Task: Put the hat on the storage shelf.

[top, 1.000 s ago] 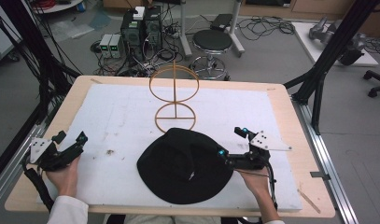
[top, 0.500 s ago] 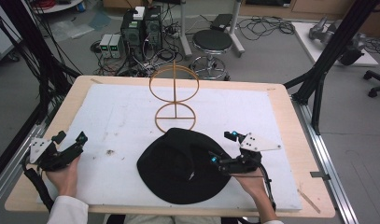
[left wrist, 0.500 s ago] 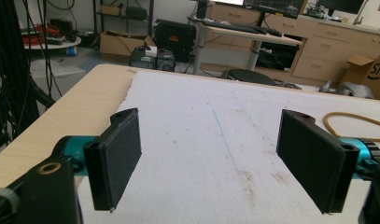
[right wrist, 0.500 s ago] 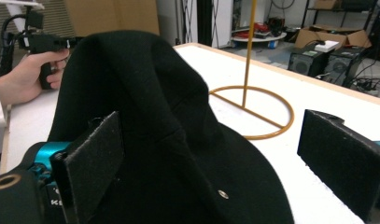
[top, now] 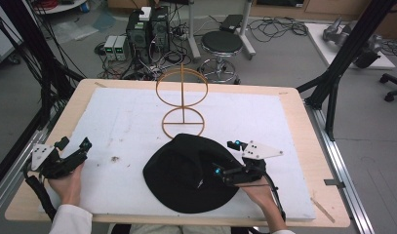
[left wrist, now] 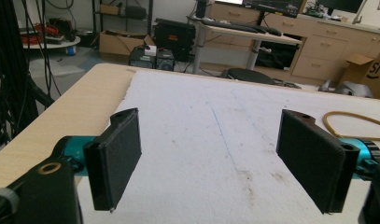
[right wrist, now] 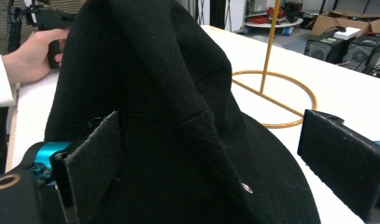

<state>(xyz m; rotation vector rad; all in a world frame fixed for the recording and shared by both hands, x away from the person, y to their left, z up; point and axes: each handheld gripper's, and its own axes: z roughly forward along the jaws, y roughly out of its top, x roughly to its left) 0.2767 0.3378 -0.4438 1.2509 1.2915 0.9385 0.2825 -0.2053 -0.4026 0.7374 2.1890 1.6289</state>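
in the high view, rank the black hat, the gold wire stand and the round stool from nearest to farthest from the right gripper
1. black hat: directly at the right gripper, its brim between the open jaws.
2. gold wire stand: behind the hat, mid-table.
3. round stool: on the floor beyond the table's far edge.

tongs (left wrist: 220, 161): black pads | teal mounts | black cable | white sleeves

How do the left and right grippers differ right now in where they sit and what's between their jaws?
The left gripper rests near the table's left edge, away from the black hat; the right gripper reaches over the hat's brim. In the left gripper view, bare white mat lies between the left jaws; in the right gripper view, the hat's crown rises between the right jaws. Both stand open, each held in one hand.
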